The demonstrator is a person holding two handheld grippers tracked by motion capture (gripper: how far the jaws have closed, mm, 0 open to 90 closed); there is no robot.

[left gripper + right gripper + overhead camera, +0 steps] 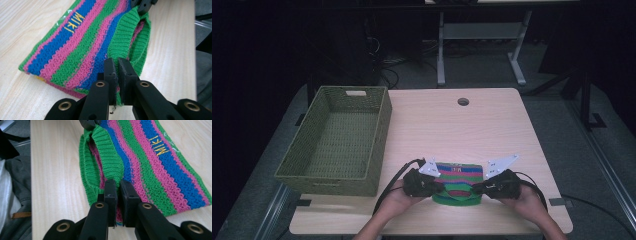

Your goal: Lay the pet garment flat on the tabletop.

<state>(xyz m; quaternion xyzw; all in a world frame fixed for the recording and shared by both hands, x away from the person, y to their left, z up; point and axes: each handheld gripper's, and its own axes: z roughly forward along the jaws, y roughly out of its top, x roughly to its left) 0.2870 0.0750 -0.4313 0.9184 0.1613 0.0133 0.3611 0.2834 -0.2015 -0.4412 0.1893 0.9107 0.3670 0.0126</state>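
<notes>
A woven green basket [337, 142] stands on the left part of the pale wooden surface [492, 130], with a handle slot in its far wall. A round hole [463, 101] sits near the surface's far edge. Beyond it, on the grey floor [557, 115], stand the white legs of another table [482, 40], with cables [387, 70] lying nearby.

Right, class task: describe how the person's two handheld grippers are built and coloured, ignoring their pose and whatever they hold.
The left gripper and right gripper are matte black. Each has two flat rectangular jaws on jointed black links with brass-coloured rivets, seen in both gripper views. A pale grey three-cornered plate tops each, and a black cable trails from each. Both forearms are bare, without sleeves.
</notes>
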